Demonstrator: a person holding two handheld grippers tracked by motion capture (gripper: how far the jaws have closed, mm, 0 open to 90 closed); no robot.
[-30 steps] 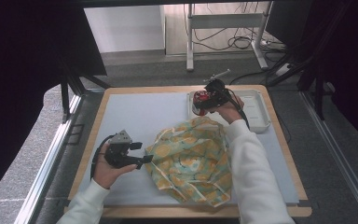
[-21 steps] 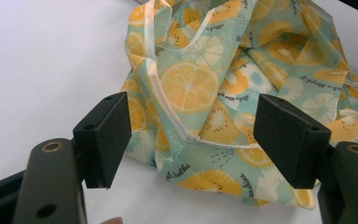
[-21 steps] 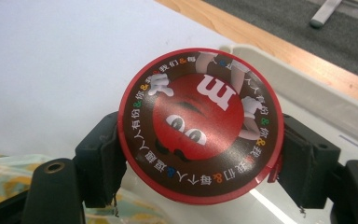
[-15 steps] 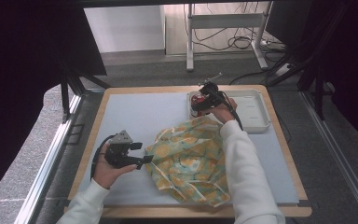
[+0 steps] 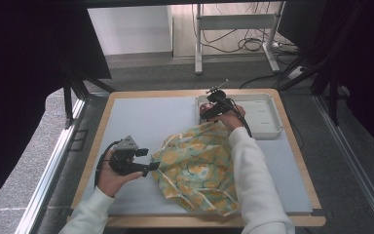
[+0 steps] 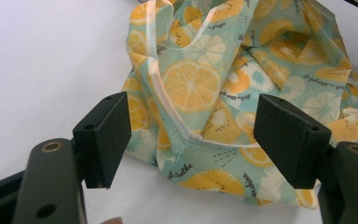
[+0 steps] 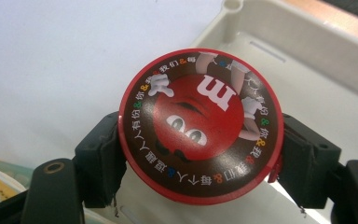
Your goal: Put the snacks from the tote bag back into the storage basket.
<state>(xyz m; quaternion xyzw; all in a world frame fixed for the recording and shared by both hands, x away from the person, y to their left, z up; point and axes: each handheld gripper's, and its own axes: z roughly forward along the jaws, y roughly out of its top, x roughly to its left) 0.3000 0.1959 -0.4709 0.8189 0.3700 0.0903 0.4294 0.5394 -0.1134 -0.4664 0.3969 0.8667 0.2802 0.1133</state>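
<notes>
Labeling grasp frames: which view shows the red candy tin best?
Right gripper view: the red candy tin sits close up, lid facing the camera, clamped between the right gripper pads over the tray. In the high view it's a small red patch.

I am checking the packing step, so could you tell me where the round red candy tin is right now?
The round red candy tin is clamped in the right gripper, at the white tray's left edge, just beyond the fruit-print bag.

Round tin (image 7: 200, 126): body hidden beneath lid. Fruit-print bag (image 6: 242, 88): cut off by top, right edges.
</notes>
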